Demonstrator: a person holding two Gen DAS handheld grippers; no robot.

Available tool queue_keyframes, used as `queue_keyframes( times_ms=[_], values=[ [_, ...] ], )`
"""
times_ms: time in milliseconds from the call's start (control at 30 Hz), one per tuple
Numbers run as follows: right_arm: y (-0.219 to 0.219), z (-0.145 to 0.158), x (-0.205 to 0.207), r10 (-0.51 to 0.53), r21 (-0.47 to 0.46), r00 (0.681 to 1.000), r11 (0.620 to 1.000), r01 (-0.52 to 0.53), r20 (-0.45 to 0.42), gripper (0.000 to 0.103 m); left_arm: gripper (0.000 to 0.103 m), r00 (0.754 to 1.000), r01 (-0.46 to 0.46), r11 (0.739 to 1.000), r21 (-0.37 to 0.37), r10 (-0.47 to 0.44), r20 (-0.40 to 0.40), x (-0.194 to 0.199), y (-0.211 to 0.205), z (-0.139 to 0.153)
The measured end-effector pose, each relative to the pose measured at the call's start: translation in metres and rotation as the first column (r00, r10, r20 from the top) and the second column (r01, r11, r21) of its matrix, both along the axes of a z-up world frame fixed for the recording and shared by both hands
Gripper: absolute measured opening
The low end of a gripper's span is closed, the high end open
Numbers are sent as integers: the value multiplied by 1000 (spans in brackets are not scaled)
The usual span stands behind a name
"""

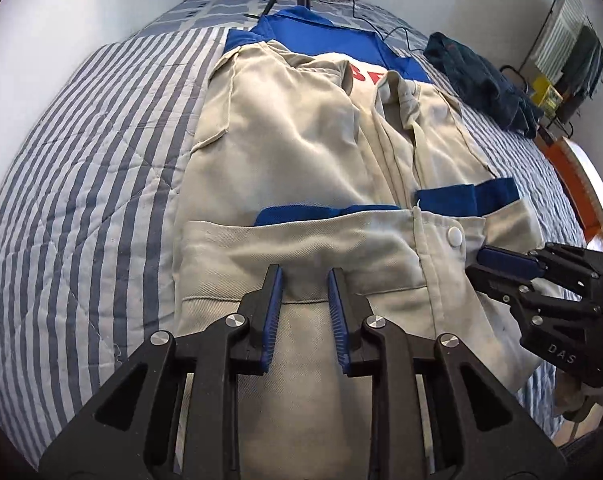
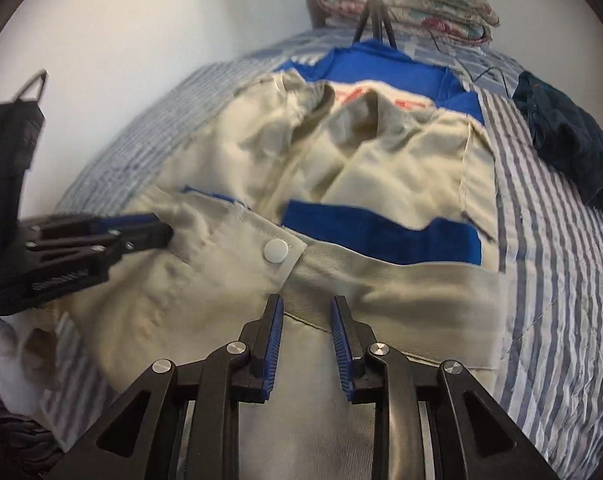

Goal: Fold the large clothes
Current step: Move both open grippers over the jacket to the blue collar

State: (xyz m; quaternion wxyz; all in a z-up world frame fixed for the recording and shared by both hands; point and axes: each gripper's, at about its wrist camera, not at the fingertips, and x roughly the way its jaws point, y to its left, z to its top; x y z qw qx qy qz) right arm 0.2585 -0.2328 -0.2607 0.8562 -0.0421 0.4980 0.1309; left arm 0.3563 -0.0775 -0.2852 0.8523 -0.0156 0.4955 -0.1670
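Beige work jacket point(image 1: 301, 152) is lying folded on the bed point(image 1: 81, 168); both grippers point(image 1: 304, 280) point(image 2: 306, 308) are hovering, jaws slightly spread and empty; grip the hem evenly.

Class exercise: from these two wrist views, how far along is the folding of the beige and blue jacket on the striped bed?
Done: the jacket lies flat on the bed, both sleeves folded in, blue cuffs across the middle. In hand: nothing is gripped; the left tongs and right tongs hover open over the hem. Left: probably folding the hem up toward the collar.
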Motion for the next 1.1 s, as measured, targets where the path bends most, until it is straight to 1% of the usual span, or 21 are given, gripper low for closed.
queue_keyframes(
  times_ms=[133,200,267,333,400,433,467,500,533,600,667,700,733,767,833,900,1000,1067,1100],
  values=[
    [2,1,2,-19,-19,1000,1000,19,-17,25,24,1000,-11,999,-30,11,-18,3,5,1],
    [0,10,4,-55,-16,998,998,55,-33,25,24,1000,-6,1000,-2,6,-23,2,4,8],
    [-3,27,-1,-93,-19,996,995,93,4,27,24,1000,-4,1000,11,4,-3,-3,6,18],
    [-5,48,-8,-120,2,992,993,120,43,31,24,999,-4,1000,8,4,34,-12,10,37],
    [-2,70,-16,-127,-21,988,991,130,92,36,24,996,-5,1000,0,5,90,-22,15,64],
    [1,85,-24,-125,-41,983,990,132,134,41,24,994,-7,1000,-6,7,112,-25,17,74],
    [2,97,-30,-128,-53,979,989,138,162,48,24,989,-15,1000,-22,18,146,-31,21,91],
    [4,109,-36,-133,-61,974,987,147,183,50,24,984,-25,999,-41,32,173,-37,25,105],
    [5,122,-42,-140,-64,968,986,156,207,52,24,980,-34,998,-56,44,192,-42,29,115],
    [6,148,-56,-155,-51,954,983,174,256,53,24,969,-49,994,-95,70,236,-55,39,141],
    [8,169,-65,-154,-53,942,983,178,298,58,24,962,-41,993,-114,70,262,-64,44,160],
    [9,182,-72,-150,-64,934,982,180,323,59,25,959,-37,993,-114,67,276,-68,45,170],
    [10,191,-77,-142,-68,930,982,175,340,62,30,956,-33,993,-115,65,286,-70,46,177],
    [10,201,-82,-134,-78,924,982,173,359,65,32,952,-26,993,-117,60,299,-72,47,186],
    [13,220,-88,-121,-111,911,978,178,394,66,33,946,-8,994,-109,43,322,-75,45,203],
    [13,240,-93,-106,-128,897,976,176,430,66,33,933,9,996,-85,22,360,-78,40,221],
    [11,267,-95,-93,-135,877,975,176,472,66,33,905,35,998,-51,-10,424,-76,31,253],
    [10,286,-92,-80,-166,852,967,192,518,66,36,893,43,998,-45,-18,450,-71,27,269],
    [10,292,-89,-75,-177,843,964,197,532,66,41,886,48,998,-46,-21,463,-65,24,280]
  ],
)
